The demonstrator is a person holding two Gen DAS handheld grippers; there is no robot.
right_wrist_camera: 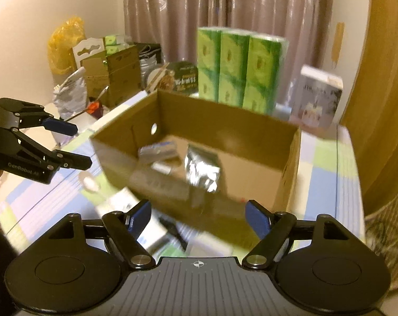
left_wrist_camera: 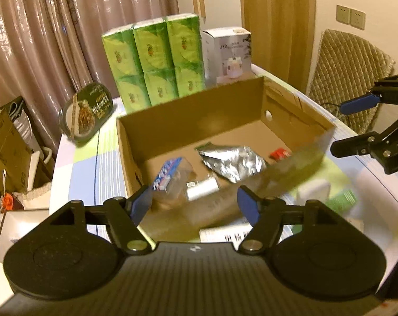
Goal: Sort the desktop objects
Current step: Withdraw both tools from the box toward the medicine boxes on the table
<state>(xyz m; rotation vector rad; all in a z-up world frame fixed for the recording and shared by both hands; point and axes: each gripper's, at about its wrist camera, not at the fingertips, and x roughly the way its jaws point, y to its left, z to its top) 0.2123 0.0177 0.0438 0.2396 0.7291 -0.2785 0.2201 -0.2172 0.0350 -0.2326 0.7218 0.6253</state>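
Note:
An open cardboard box (left_wrist_camera: 188, 113) (right_wrist_camera: 291, 158) stands on the table. Inside lie a crumpled silver foil bag (left_wrist_camera: 233, 162) (right_wrist_camera: 202, 171), a clear packet with a blue and red label (left_wrist_camera: 170, 176), a small white item (left_wrist_camera: 201, 188) and a small red item (left_wrist_camera: 279, 154). My left gripper (left_wrist_camera: 196, 205) is open and empty, just above the box's near wall; it also shows in the right wrist view (right_wrist_camera: 76, 144). My right gripper (right_wrist_camera: 199, 220) is open and empty before the box's near side; it shows at the right of the left wrist view (left_wrist_camera: 338, 127). Both views are motion-blurred.
Green tissue packs (left_wrist_camera: 154, 60) (right_wrist_camera: 241, 71), a white product box (left_wrist_camera: 227, 52) (right_wrist_camera: 317, 97) and a dark noodle bowl (left_wrist_camera: 87, 113) stand behind the box. Small white and green items (left_wrist_camera: 330, 194) (right_wrist_camera: 130, 205) lie on the checked tablecloth near the box. Clutter fills the left floor side.

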